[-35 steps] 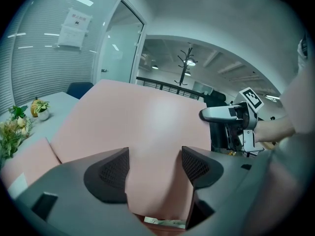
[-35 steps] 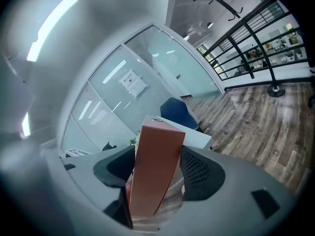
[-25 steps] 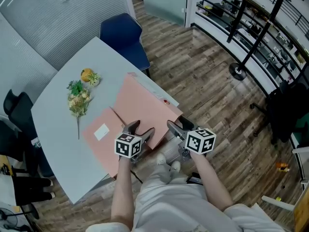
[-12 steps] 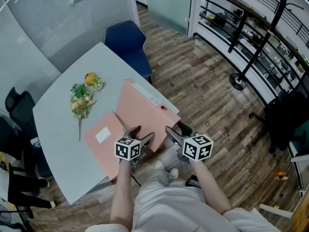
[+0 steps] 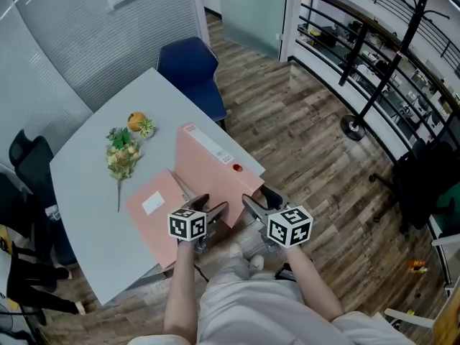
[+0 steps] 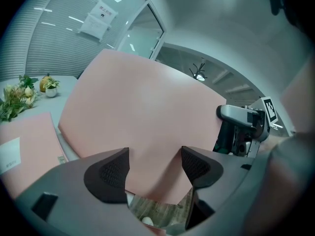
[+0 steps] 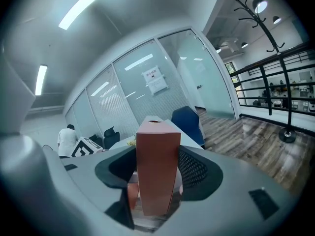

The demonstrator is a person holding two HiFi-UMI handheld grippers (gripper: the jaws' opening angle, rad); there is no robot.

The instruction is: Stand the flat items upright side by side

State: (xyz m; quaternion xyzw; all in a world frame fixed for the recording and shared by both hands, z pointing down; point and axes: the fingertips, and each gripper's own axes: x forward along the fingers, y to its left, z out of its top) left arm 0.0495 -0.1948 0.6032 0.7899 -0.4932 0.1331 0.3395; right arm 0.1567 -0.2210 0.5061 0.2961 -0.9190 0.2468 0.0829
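Foreground: right gripper (image 5: 260,198), jaws closed on the narrow near end of the pink binder (image 5: 208,165). In the right gripper view this end stands upright between the two pads of the right gripper (image 7: 156,168), which have just been closing onto it.

Beside it: left gripper (image 5: 210,201), jaws spread wide and clamping nothing. In the left gripper view the binder's (image 6: 142,112) broad cover fills the space beyond the jaws of the left gripper (image 6: 153,168).

Middle: the binder is tilted up from the grey table (image 5: 86,192) near the table's front edge, with its labelled spine along the right side. A flat pink folder (image 5: 154,210) with a white label lies on the table just left of it.

Background: a spray of flowers (image 5: 121,153) and a small orange fruit (image 5: 134,121) lie further back on the table, well apart from the folders. A blue chair (image 5: 188,67) stands at the far edge.
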